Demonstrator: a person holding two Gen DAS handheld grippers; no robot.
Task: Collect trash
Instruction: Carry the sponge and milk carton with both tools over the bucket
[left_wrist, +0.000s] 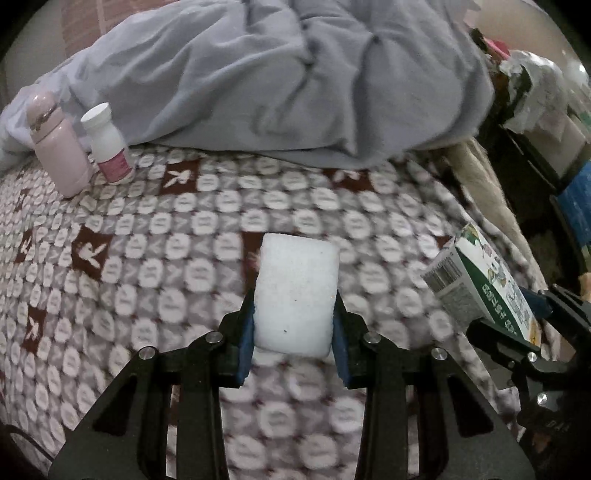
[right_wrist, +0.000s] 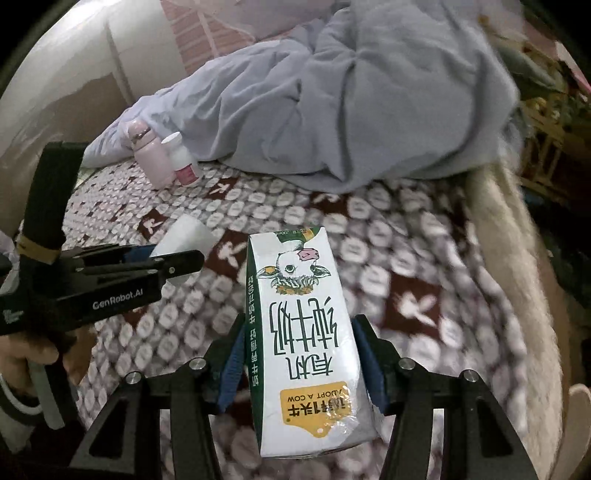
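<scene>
Above the patterned bed (left_wrist: 184, 221), the left hand-held gripper (left_wrist: 295, 328) pinches a white foam block (left_wrist: 297, 295) and the right hand-held gripper (right_wrist: 303, 365) pinches a white-and-green milk carton (right_wrist: 303, 332), both lifted clear, likely for disposal.

**Both grippers clamping, held side by side**

The left gripper (left_wrist: 293, 334) is reaching forward from the bottom centre of its own view, its blue-padded fingers (left_wrist: 245, 345) pressing in on both sides of a white foam block (left_wrist: 297, 291). In the right wrist view it is showing at the left edge, a bare hand (right_wrist: 35, 356) wrapping its handle at lower left. The right gripper (right_wrist: 301, 363) is closing its blue pads on the flanks of a milk carton (right_wrist: 303, 332), which is lying lengthwise between the black fingers at the bottom centre of the frame.
</scene>
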